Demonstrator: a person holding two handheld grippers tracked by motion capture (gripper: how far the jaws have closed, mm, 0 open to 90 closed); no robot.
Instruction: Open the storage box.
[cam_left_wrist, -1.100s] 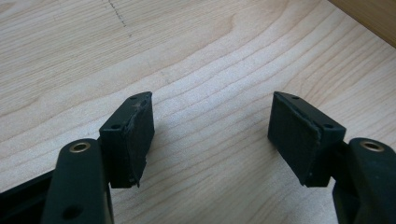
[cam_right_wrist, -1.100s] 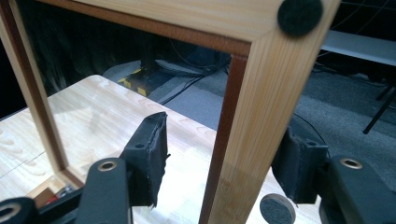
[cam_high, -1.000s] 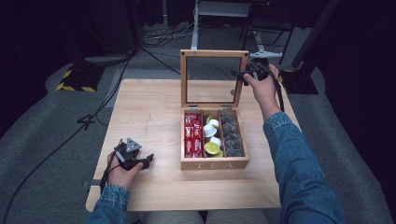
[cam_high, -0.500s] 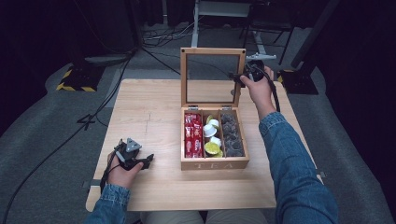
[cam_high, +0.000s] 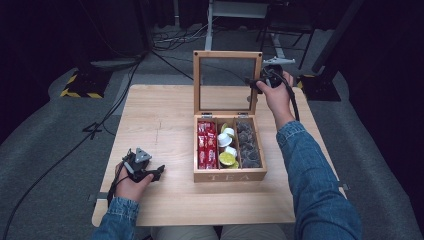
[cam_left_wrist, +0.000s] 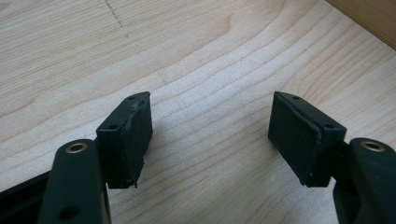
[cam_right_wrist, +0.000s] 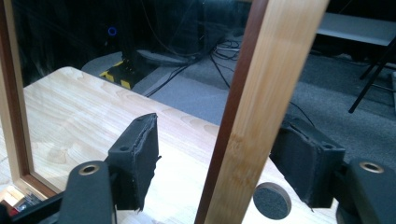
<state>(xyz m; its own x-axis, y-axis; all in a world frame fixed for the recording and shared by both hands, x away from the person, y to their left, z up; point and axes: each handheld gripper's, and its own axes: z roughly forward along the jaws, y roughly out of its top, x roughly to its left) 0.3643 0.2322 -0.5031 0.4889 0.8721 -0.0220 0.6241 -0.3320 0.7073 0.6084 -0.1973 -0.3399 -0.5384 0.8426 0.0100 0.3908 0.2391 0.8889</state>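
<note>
A: Where is the tea box (cam_high: 229, 175) seen?

B: It is set on the wooden table (cam_high: 160, 120), right of centre in the high view, with "TEA" lettered on its front wall. Three compartments are shown: red packets (cam_high: 206, 145) in the left one, white and yellow-green capsules (cam_high: 226, 148) in the middle one, dark capsules (cam_high: 247, 146) in the right one. The glass-paned lid (cam_high: 227, 56) is stood upright at the back.

A: And the right gripper (cam_high: 261, 85)?

B: It is held at the lid's right side rail. In the right gripper view (cam_right_wrist: 215, 163) the jaws are spread, with the rail (cam_right_wrist: 261, 98) standing between them. The far pad appears just beside the wood, while a gap is left on the near side.

A: The left gripper (cam_high: 150, 172)?

B: It is rested near the table's front left corner, well apart from the box. In the left gripper view (cam_left_wrist: 210, 135) the jaws are seen spread wide over bare wood, with nothing held between them
</note>
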